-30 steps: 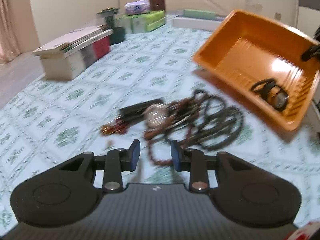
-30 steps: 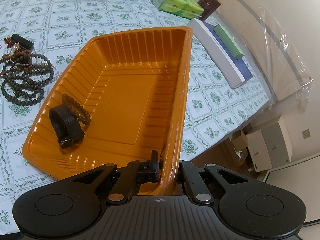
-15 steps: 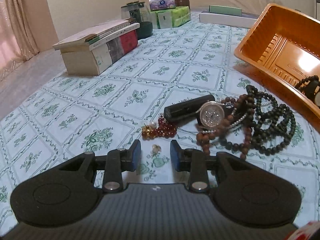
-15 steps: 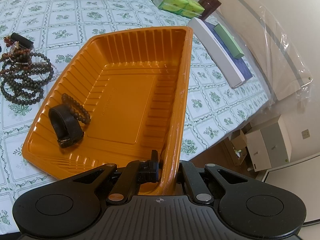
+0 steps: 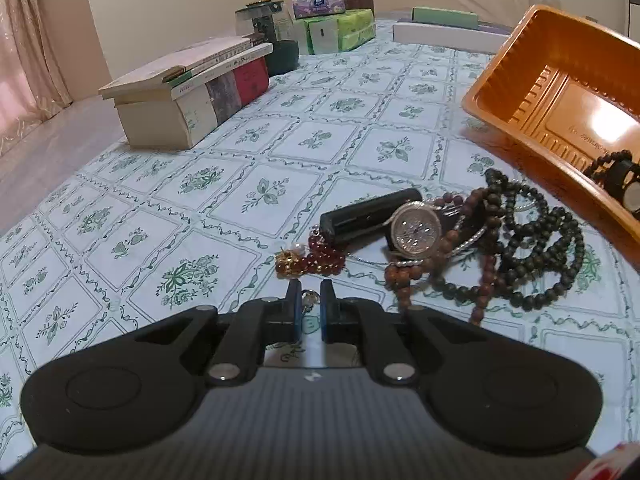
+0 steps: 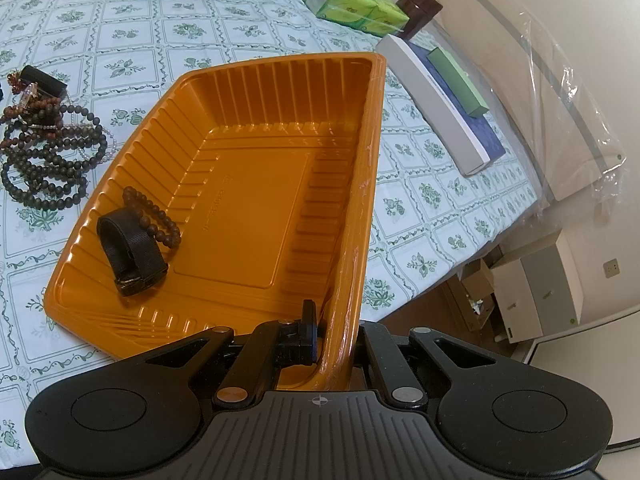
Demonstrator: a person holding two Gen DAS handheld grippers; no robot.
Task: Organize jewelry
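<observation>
My left gripper [image 5: 308,303] is closed on a small silver earring [image 5: 308,300] low over the floral cloth, just short of a pile of jewelry: a red bead bracelet [image 5: 320,261], a silver watch [image 5: 416,234], a black tube [image 5: 370,216] and dark bead strands [image 5: 532,248]. My right gripper [image 6: 334,334] is shut on the near wall of an orange tray [image 6: 360,184], held tilted. In the tray lie a black strap watch [image 6: 130,254] and a brown bead bracelet [image 6: 154,216]. The pile shows left of the tray [image 6: 44,148].
A stack of books [image 5: 192,88] stands at the far left of the table. Tissue packs [image 5: 336,32], a dark round container [image 5: 282,56] and long flat boxes [image 5: 440,32] line the far end. The table edge drops to the floor at right [image 6: 460,280].
My left gripper's jaws have closed from wide open onto the small earring. It swung left and lowered over the last second. The right gripper and tray have stayed still.
</observation>
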